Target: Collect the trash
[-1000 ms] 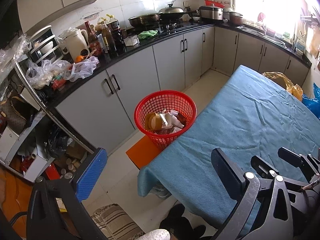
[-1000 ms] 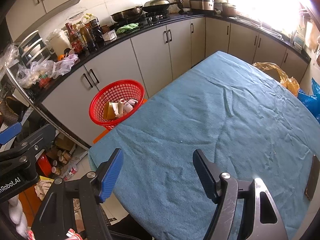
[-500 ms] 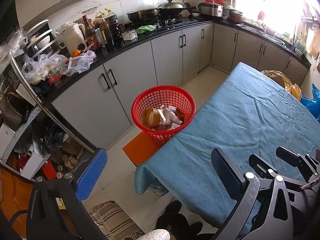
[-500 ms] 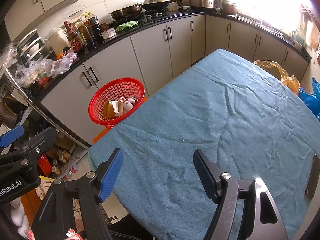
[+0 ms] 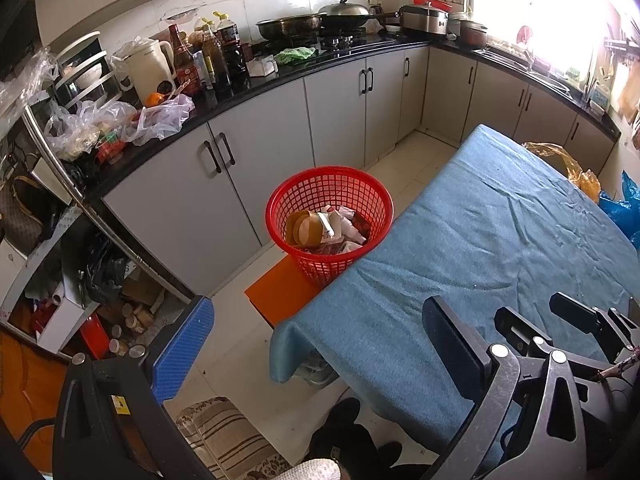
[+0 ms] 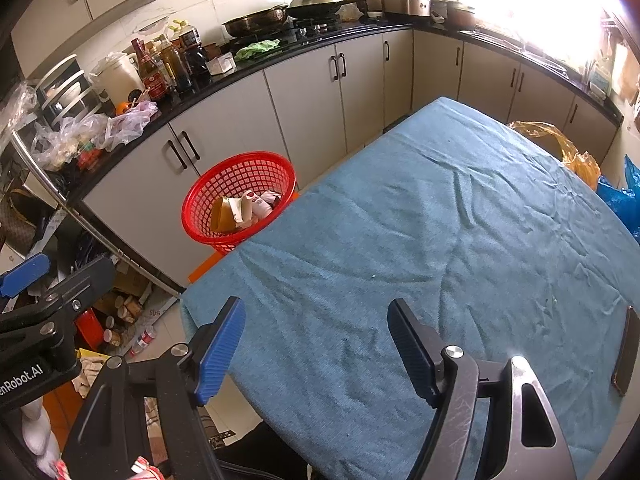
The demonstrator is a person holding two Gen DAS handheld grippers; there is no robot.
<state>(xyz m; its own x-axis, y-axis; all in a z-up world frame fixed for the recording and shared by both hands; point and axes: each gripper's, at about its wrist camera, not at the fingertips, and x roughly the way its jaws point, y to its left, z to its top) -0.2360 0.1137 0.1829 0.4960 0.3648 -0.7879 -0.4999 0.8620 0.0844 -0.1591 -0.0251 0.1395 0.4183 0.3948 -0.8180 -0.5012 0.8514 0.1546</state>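
Little had changed since a moment earlier: both the left claw (image 5: pixel 316 340) and right claw (image 6: pixel 316 344) stayed spread wide, holding nothing. The trash (image 5: pixel 326 228), crumpled wrappers and cartons, lay heaped in the red basket (image 5: pixel 288 192) on the floor beside the blue-covered worktop (image 6: pixel 440 240).

The worktop (image 6: pixel 440 240) wears a wrinkled blue cloth (image 6: pixel 360 280); a dark flat phone-like thing (image 6: pixel 626 350) lies near its right edge.

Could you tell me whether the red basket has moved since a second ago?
No. The red basket sits on the same orange stool, against the same grey cabinet doors; only the left camera's framing drifted.
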